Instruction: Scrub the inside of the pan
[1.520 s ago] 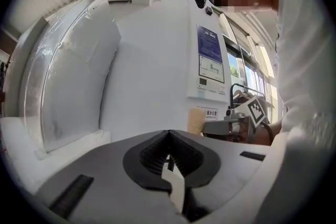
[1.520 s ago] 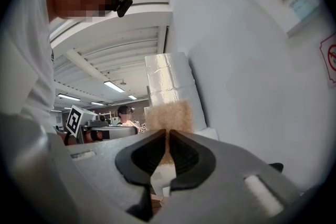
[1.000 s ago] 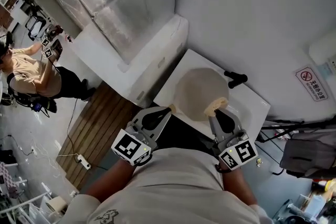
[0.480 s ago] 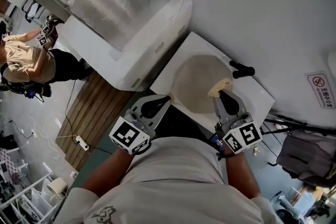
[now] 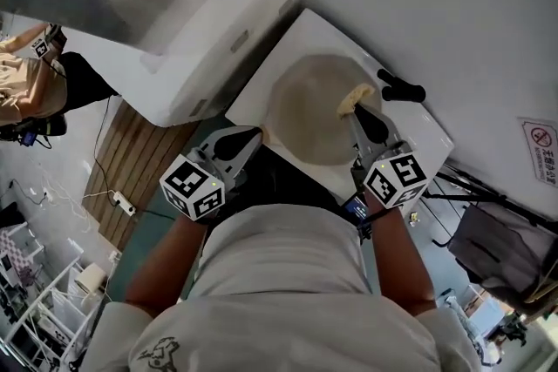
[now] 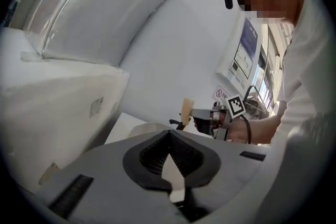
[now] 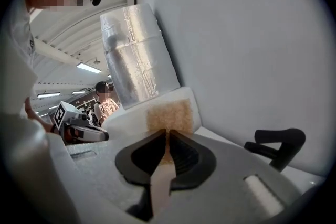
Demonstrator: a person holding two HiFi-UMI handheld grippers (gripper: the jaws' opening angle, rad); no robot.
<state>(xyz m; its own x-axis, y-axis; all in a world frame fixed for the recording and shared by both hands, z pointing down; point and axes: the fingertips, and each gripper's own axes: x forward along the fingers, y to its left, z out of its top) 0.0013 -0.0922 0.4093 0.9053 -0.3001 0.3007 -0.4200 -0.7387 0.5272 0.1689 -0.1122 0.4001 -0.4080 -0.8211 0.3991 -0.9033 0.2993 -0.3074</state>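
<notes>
1. Both claws sit lower and closer to the pan (image 5: 305, 113) than a second ago.
2. Ahead of both claw tips, the pan rests on the white counter (image 5: 288, 43). Its long axis runs from the left claw (image 5: 254, 134) across to the black handle (image 5: 403, 90), which points off to the right, past the right claw (image 5: 357, 111).
3. From the right gripper view, the claw's own body hides the pan's bowl. Only the handle shows.
4. The right claw is clamped on a sponge (image 5: 353, 98) that stands up beyond its tip, at the handle-side rim. Whether the sponge touches the pan is unclear. The left claw is closed and empty, its tip just beside the opposite rim.
</notes>
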